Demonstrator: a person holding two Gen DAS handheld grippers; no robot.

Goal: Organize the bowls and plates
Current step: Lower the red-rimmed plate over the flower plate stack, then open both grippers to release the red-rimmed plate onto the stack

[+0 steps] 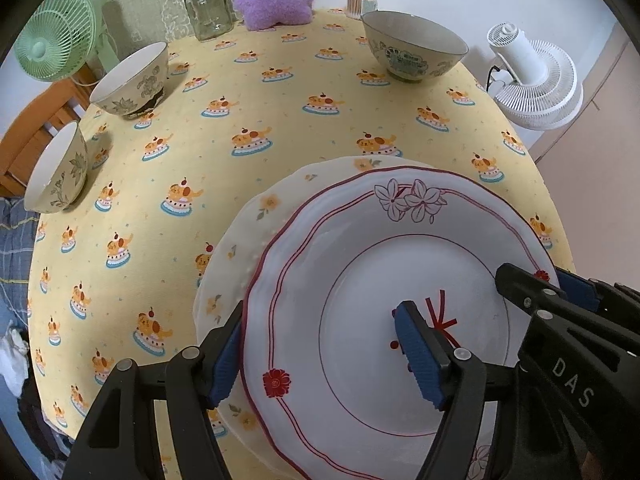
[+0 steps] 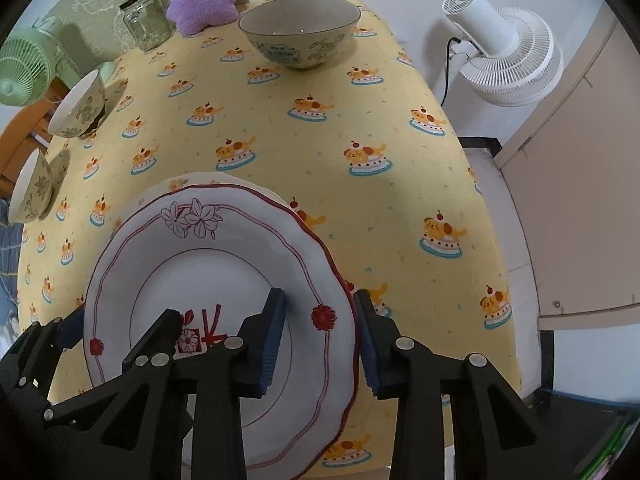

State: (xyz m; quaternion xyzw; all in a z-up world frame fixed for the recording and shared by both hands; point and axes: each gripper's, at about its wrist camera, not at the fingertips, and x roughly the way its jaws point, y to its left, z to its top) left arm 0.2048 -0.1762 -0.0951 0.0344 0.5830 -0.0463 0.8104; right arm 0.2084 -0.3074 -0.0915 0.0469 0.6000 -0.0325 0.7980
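Plates sit stacked at the near edge of my table (image 2: 360,128): the red-rimmed plate (image 1: 360,264) on the yellow-flowered plate (image 1: 256,216). My left gripper (image 1: 320,356) straddles the top plate's left rim, fingers apart. My right gripper (image 2: 320,340) straddles its right rim; I can't tell whether the pads press. Three bowls (image 2: 300,32) stand far off.

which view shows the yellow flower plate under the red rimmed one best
The left wrist view. There the yellow flower plate sticks out in a wide crescent past the left and far edge of the red-rimmed plate, flowers visible. The right wrist view shows only a thin sliver at the far edge.
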